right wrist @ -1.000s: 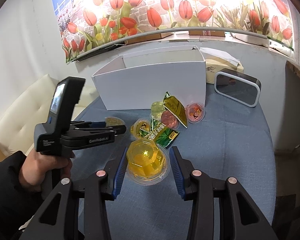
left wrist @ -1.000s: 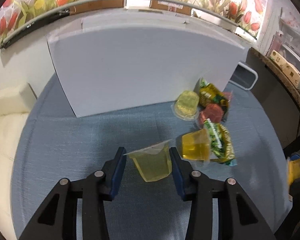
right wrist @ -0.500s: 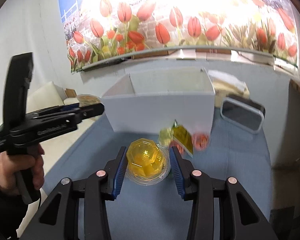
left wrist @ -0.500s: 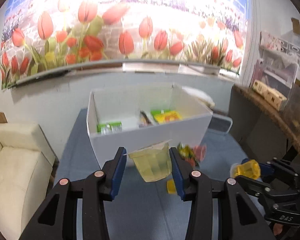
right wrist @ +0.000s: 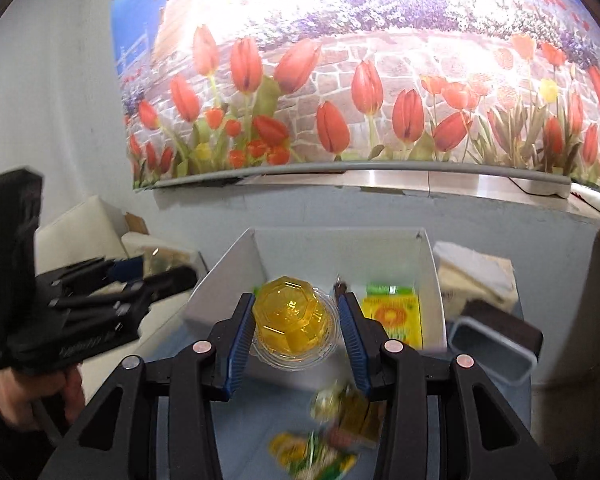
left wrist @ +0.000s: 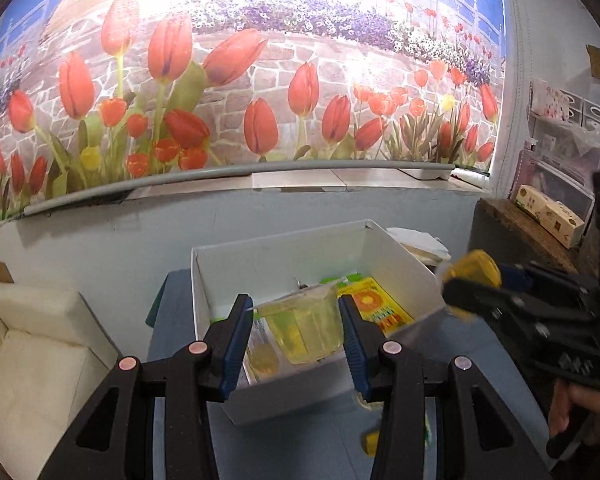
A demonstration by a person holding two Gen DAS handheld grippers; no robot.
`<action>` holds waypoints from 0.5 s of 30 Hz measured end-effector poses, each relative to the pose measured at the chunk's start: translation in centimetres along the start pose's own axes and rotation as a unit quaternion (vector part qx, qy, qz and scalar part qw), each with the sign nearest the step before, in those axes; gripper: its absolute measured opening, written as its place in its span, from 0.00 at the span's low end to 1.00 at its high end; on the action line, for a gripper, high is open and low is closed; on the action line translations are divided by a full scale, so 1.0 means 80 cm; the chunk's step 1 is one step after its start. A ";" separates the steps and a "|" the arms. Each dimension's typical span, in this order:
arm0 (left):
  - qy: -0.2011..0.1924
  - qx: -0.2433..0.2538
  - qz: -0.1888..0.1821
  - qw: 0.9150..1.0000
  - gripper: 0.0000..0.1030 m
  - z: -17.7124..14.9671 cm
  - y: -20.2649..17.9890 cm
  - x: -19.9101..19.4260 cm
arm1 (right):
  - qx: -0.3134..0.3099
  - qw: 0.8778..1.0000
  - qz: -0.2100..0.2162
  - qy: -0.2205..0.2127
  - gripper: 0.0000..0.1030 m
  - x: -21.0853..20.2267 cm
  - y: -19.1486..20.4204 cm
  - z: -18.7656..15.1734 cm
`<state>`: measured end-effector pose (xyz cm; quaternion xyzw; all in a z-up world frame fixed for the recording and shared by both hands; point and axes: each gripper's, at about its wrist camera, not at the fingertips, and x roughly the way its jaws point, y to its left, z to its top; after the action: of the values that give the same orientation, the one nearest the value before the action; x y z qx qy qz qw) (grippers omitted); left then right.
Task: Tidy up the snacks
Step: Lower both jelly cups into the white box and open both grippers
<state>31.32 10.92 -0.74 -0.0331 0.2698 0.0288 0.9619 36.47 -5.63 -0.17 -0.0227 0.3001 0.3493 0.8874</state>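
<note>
My left gripper (left wrist: 298, 330) is shut on a pale yellow jelly cup (left wrist: 306, 328) and holds it in the air over the near wall of the white box (left wrist: 300, 396). My right gripper (right wrist: 296, 332) is shut on an orange-yellow jelly cup (right wrist: 294, 322), held above the box's near edge (right wrist: 208, 312). The right gripper with its cup also shows in the left wrist view (left wrist: 474, 276) at the box's right wall. The left gripper shows in the right wrist view (right wrist: 100, 296), left of the box. Inside the box lie a yellow packet (left wrist: 380, 308) and green packets (right wrist: 388, 289).
Loose snacks (right wrist: 332, 428) lie blurred on the blue table (right wrist: 260, 440) in front of the box. A grey-rimmed tray (right wrist: 496, 348) and a tissue pack (right wrist: 476, 268) stand to the right of the box. A cream sofa (left wrist: 28, 356) is on the left.
Both grippers have risen from the table with their cups and moved forward to the box, so its inside now shows from above.
</note>
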 end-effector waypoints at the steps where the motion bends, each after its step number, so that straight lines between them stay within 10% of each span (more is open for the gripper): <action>1: 0.002 0.003 -0.003 1.000 0.47 0.005 0.003 0.007 | 0.003 1.000 -0.002 0.001 0.45 0.011 -0.005 0.006; 12: 0.040 0.011 -0.009 0.999 0.48 0.005 0.028 0.091 | 0.026 0.998 -0.038 0.048 0.45 0.104 -0.048 0.019; 15: 0.050 0.005 -0.001 0.999 0.79 -0.006 0.036 0.106 | 0.022 0.996 -0.054 0.065 0.53 0.119 -0.053 0.012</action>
<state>38.10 14.08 -5.69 -0.0294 0.3181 0.0250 0.9473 45.14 -2.78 -5.34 -0.0423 0.3628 0.2918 0.8840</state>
